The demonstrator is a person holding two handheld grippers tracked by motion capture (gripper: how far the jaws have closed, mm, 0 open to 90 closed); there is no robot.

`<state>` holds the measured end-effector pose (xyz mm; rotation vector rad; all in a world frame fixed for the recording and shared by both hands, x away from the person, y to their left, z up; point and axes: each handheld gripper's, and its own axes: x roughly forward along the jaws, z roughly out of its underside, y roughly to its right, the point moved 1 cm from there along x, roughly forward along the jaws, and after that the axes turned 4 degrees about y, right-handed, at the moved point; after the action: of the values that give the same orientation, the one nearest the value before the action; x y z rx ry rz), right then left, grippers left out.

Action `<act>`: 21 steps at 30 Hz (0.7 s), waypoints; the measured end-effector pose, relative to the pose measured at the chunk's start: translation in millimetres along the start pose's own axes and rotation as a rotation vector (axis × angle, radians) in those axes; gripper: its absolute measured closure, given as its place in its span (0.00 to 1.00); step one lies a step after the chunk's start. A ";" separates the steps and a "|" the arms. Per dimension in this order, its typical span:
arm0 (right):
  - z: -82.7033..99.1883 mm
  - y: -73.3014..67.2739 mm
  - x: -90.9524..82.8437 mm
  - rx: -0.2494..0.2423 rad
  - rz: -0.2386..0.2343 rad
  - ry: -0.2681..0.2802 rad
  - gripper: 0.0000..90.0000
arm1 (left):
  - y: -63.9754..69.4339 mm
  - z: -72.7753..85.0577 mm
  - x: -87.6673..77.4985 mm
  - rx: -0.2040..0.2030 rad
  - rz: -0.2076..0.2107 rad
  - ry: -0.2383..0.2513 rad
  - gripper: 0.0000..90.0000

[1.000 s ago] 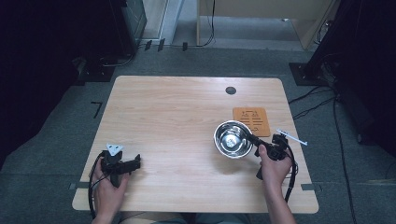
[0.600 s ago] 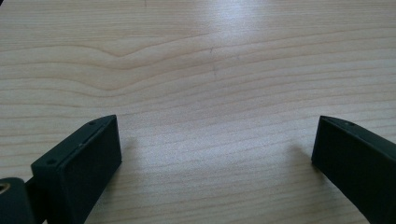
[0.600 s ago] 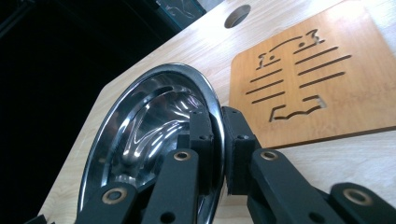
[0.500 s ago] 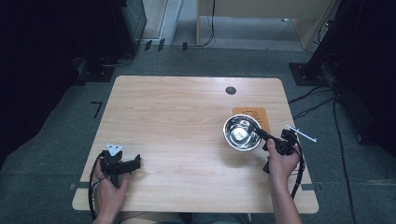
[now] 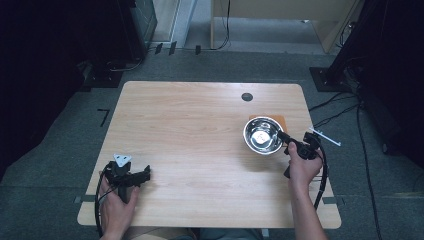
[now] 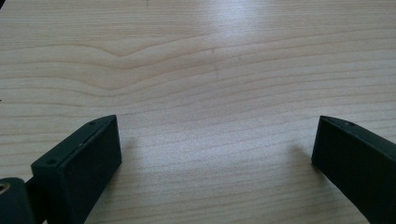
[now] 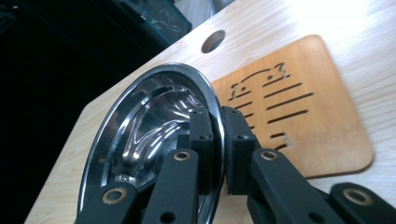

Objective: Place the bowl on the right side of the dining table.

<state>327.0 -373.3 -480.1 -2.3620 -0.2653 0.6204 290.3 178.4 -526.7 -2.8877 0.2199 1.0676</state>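
Observation:
A shiny steel bowl (image 5: 262,135) hangs at the table's right side, partly over a small wooden trivet (image 5: 280,119). My right gripper (image 5: 283,136) is shut on the bowl's rim. In the right gripper view one jaw lies inside the steel bowl (image 7: 149,126) and the other outside, right gripper (image 7: 217,140) clamped on the rim, with the slotted trivet (image 7: 299,107) just beyond. My left gripper (image 5: 145,174) rests near the table's front left, held by a hand. Its jaws stand wide apart over bare wood, left gripper (image 6: 212,154) with nothing between them.
The wooden table (image 5: 200,150) has a round cable hole (image 5: 246,96) near its far edge. Cables trail on the grey floor to the right (image 5: 345,105). Dark equipment stands behind the table's left and right corners.
My right gripper has carried the bowl toward the right and far side, so it now overlaps the trivet. The left gripper has stayed where it was.

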 end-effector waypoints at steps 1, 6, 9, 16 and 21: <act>-1.2 0.9 0.2 0.002 0.008 0.000 0.95 | 0.0 0.0 0.0 0.000 0.000 0.000 0.01; -7.2 6.3 0.7 0.020 0.019 0.023 0.95 | 0.0 0.0 0.0 0.000 0.000 0.000 0.01; -9.3 11.0 2.4 0.030 0.033 0.031 0.95 | 1.0 0.2 -0.2 -0.008 -0.008 0.000 0.01; -14.3 19.0 8.0 0.036 0.063 0.050 0.95 | 1.3 0.3 -0.3 -0.009 -0.011 0.000 0.01; -16.0 26.1 13.7 0.039 0.096 0.063 0.95 | 2.6 0.5 -0.5 -0.016 -0.019 0.000 0.01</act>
<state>347.4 -397.2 -491.6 -2.3625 -0.1111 0.5890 289.2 175.9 -526.7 -2.8983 0.1844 1.0712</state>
